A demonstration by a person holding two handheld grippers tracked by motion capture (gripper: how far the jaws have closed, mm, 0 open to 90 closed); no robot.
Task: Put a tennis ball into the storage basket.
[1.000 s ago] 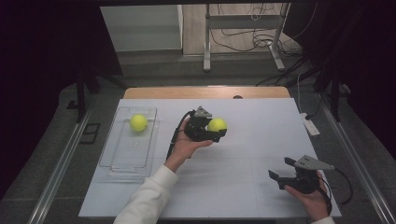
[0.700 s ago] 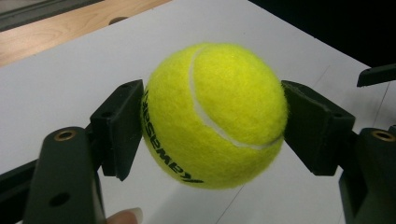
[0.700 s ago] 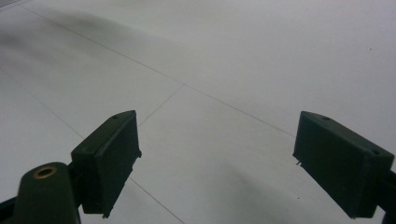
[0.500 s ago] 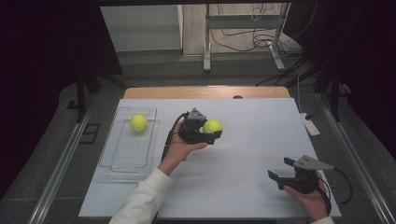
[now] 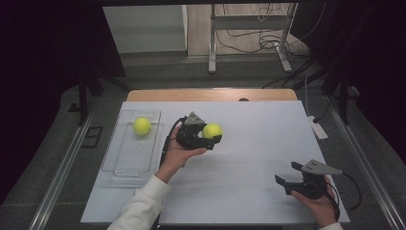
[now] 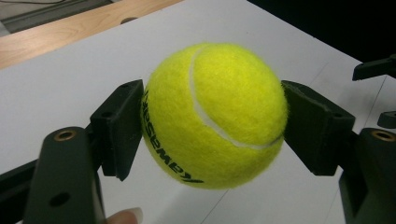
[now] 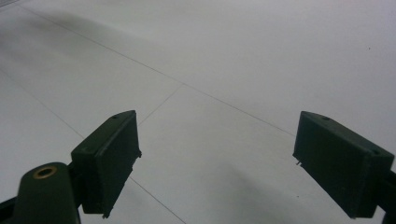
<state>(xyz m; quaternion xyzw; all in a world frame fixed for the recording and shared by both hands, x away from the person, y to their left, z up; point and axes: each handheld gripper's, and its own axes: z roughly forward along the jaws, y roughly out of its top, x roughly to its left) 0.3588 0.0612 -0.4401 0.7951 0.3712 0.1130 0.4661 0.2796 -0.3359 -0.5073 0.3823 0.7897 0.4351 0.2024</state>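
1. Since a second ago the left gripper point(image 5: 207, 139) has carried its tennis ball point(image 5: 212, 130) a little toward the clear tray point(image 5: 125, 165) and slightly away from the person, while the right gripper point(image 5: 283, 184) has kept its place.
2. Taking the clear tray as the landmark: it lies at the left part of the white tabletop point(image 5: 258, 129), with a second tennis ball point(image 5: 142, 125) resting in its far end.
3. Just right of the tray, the left gripper holds the tennis ball above the tabletop; in the left gripper view the jaws are clenched on it, one black pad point(image 6: 120, 126) pressed against each side, the ball's dark lettering beside the left-hand pad.
4. A fingertip point(image 6: 125, 216) shows at the bottom edge of that view, and the white sleeve point(image 5: 136, 208) reaches in from below, close to the tray's near end.
5. Well to the right of the tray, near the front right corner of the tabletop, the right gripper sits in the other hand point(image 5: 317, 205); its jaws stand released and wide apart over bare white surface with faint seam lines.
6. Beyond the tray, past the white cover, a strip of bare wood point(image 5: 210, 94) marks the tabletop's far edge.
7. Farther back from the tray, the room is dark, with a grey floor, a metal stand point(image 5: 211, 43) and loose cables point(image 5: 249, 40).
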